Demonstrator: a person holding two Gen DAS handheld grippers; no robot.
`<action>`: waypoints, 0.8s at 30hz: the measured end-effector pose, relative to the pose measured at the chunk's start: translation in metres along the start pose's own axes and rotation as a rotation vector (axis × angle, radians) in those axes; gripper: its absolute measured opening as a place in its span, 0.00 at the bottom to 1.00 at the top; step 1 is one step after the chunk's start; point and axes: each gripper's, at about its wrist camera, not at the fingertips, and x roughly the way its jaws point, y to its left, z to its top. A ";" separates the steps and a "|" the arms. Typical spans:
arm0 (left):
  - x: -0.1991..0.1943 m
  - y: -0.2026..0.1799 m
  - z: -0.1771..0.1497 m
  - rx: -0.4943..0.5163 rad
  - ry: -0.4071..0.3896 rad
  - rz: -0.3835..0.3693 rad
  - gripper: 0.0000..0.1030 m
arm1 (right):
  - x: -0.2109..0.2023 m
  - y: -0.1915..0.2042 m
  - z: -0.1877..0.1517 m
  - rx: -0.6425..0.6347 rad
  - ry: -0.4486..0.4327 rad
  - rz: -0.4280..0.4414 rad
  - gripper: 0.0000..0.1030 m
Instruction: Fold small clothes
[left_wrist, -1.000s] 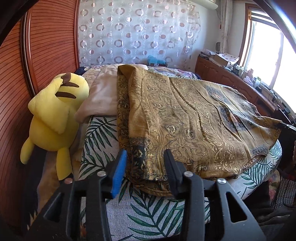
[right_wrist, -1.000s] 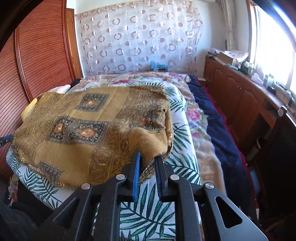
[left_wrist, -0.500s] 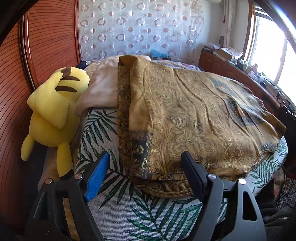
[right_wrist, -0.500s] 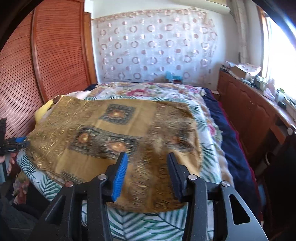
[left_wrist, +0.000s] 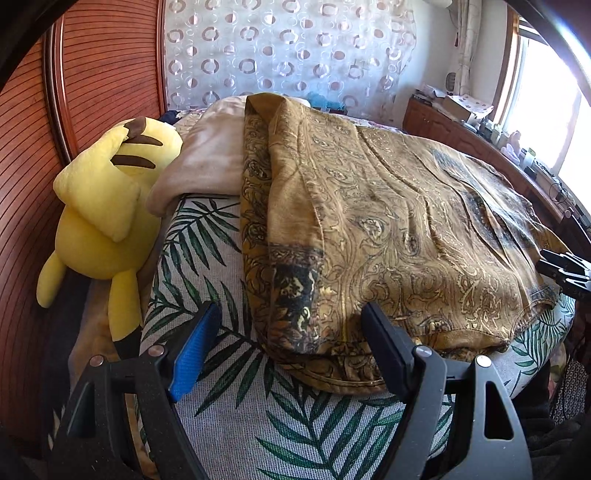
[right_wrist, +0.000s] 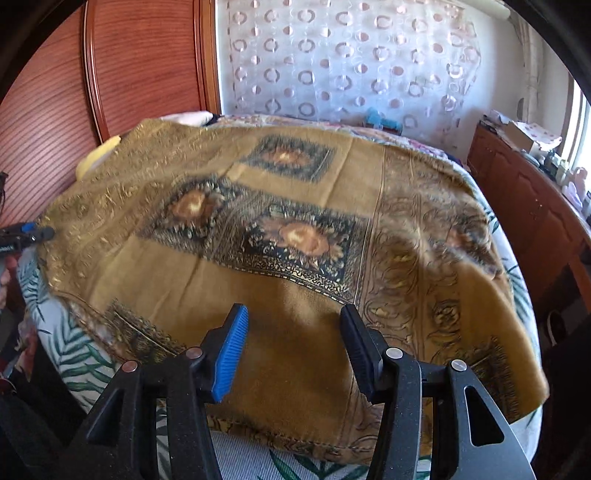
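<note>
Leaf-print bed (left_wrist: 229, 424) bears folded golden garment (left_wrist: 388, 229), yellow plush (left_wrist: 107, 206) alongside

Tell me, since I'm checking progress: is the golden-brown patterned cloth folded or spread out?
Folded at least once: the golden-brown patterned cloth shows doubled layers stacked along its near edge on the leaf-print bedspread.

You can't see what lies under the golden patterned cloth (right_wrist: 280, 258); it covers most of the leaf-print bedspread (left_wrist: 221, 424). Its pattern is smeared with blur in your right wrist view. The yellow plush toy (right_wrist: 98, 157) shows there only as a sliver behind the cloth's far corner.
</note>
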 end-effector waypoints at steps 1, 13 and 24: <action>0.000 0.000 0.000 -0.001 -0.001 -0.001 0.77 | 0.001 0.002 0.000 -0.005 -0.012 -0.004 0.53; -0.007 0.025 0.011 -0.170 -0.055 -0.119 0.77 | -0.008 0.003 -0.021 0.009 -0.087 -0.022 0.60; 0.012 0.023 0.019 -0.151 -0.030 -0.108 0.53 | -0.012 0.004 -0.024 0.009 -0.093 -0.019 0.60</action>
